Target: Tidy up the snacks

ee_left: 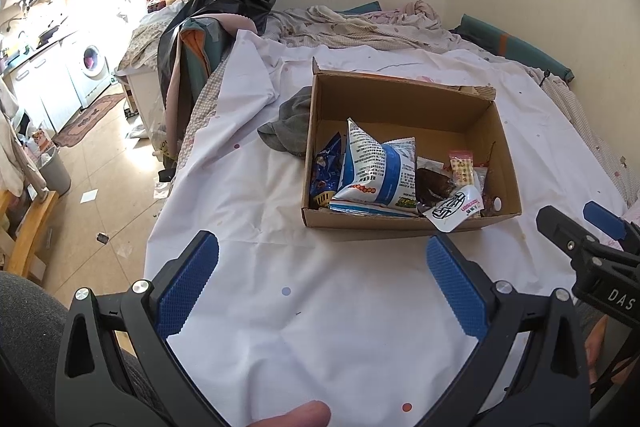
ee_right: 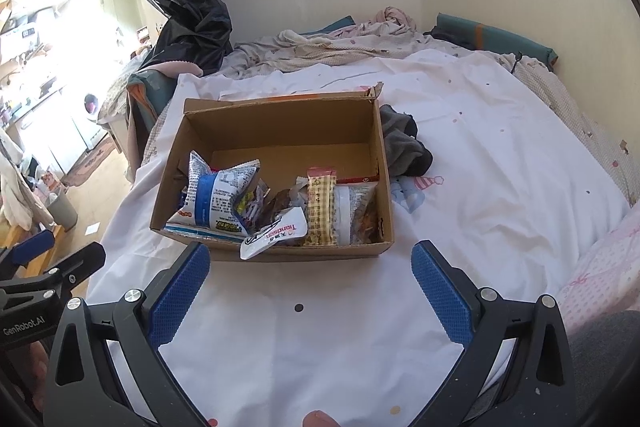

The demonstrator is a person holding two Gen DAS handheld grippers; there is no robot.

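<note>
**Snacks boxed; one packet at risk on the near rim**

The cardboard box (ee_left: 404, 155) sits on the bed (ee_left: 304, 299), on the white sheet. Inside, crowded toward the near wall: a blue-and-white bag (ee_left: 374, 173), a dark blue packet (ee_left: 326, 171) at the left, a yellow check bar (ee_right: 320, 211) and a dark-contents pouch (ee_left: 434, 187). A white sachet (ee_right: 272, 233) hangs over the near rim.

Left claw (ee_left: 322, 279): wide apart, holding nothing. Right claw (ee_right: 310, 285): wide apart, holding nothing. Both hover short of the box.

Risks, as judged:
- The overhanging sachet could slide out if the box is nudged.
- The soft mattress may let the box tip under a one-sided push.
- The grey cloth (ee_right: 404, 143) beside the box could snag a claw.
</note>
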